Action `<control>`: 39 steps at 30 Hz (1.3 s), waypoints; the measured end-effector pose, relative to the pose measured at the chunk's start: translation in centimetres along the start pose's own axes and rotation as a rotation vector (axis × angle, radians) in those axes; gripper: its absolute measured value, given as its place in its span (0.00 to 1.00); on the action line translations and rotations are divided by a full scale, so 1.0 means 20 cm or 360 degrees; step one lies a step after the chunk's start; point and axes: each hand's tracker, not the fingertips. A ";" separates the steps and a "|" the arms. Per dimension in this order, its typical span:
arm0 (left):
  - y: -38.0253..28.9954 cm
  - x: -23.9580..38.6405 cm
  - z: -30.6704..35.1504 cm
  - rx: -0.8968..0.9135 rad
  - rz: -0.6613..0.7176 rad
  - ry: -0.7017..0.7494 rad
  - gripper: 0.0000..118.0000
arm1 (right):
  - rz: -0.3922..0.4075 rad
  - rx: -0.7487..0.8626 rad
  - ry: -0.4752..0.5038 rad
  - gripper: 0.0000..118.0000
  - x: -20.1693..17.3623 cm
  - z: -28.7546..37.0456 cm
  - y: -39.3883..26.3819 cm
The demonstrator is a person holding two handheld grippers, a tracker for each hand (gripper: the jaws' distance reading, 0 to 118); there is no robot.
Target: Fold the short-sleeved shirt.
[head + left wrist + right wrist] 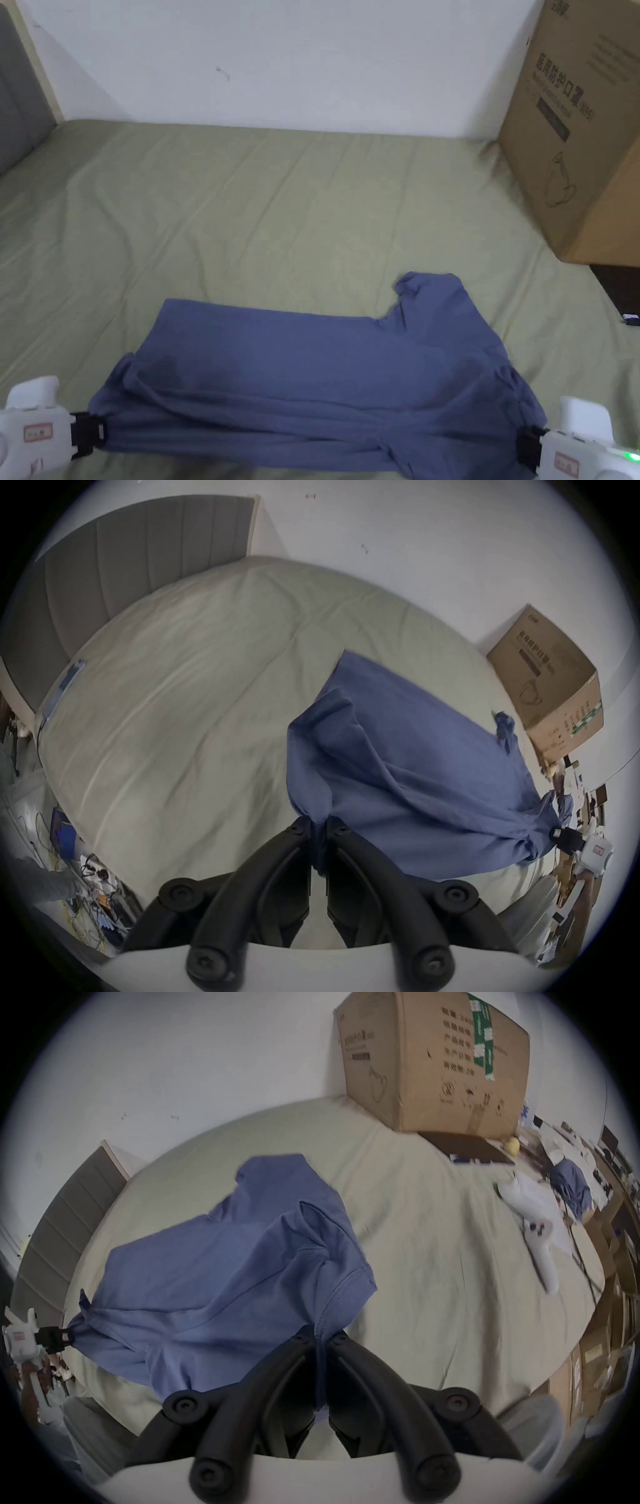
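Observation:
A blue short-sleeved shirt (325,381) lies spread sideways on the green bedsheet (250,206), its near edge lifted and stretched between my two grippers. My left gripper (94,431) is shut on the shirt's left end; in the left gripper view (318,821) the cloth (415,767) is bunched between its black jaws. My right gripper (528,447) is shut on the right end; in the right gripper view (320,1335) a hemmed edge of the shirt (225,1279) is pinched between the jaws. One sleeve (431,294) points toward the wall.
A big cardboard box (581,131) stands on the bed at the right. A grey headboard (19,112) rises at the left, a white wall behind. A white controller (533,1227) and a dark flat item (481,1151) lie on the bed's right side.

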 end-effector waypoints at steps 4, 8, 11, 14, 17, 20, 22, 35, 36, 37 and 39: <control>-0.12 -0.01 -0.12 -0.0061 -0.0078 0.0087 0.05 | -0.0081 -0.0149 -0.0024 0.04 0.09 0.02 -0.34; -0.15 -0.02 -0.22 -0.0038 -0.0167 0.0151 0.06 | -0.0122 -0.0128 -0.0030 0.04 0.01 0.12 -0.36; -0.11 0.00 -0.20 -0.0043 -0.0161 0.0173 0.35 | -0.0032 -0.0080 -0.0080 0.36 0.08 0.04 -0.32; -0.07 0.06 -0.11 -0.0042 -0.0095 0.0128 0.90 | 0.0028 0.0064 -0.0038 0.71 0.08 0.16 -0.19; 0.00 0.19 0.10 0.0286 -0.0172 -0.0014 0.90 | 0.0086 0.0313 0.0033 0.90 -0.02 0.36 -0.07; 0.09 0.38 0.31 0.0563 -0.0299 -0.0061 0.90 | 0.0190 0.0625 0.0067 0.89 -0.12 0.56 0.06; 0.13 0.48 0.42 0.0755 -0.0388 -0.0083 0.90 | 0.0252 0.0816 0.0080 0.90 -0.21 0.67 0.11; 0.13 0.79 0.55 0.1263 -0.0490 -0.0214 0.00 | 0.0344 0.1287 -0.0047 0.07 -0.51 0.87 0.17; 0.14 0.79 0.53 0.1264 -0.0487 -0.0212 0.00 | 0.0332 0.1299 -0.0063 0.00 -0.51 0.86 0.17; 0.16 0.79 0.52 0.1206 -0.0487 -0.0280 0.00 | 0.0329 0.1291 -0.0039 0.00 -0.49 0.83 0.18; 0.16 0.80 0.47 0.1150 -0.0485 -0.0284 0.00 | 0.0320 0.1257 -0.0019 0.00 -0.49 0.81 0.19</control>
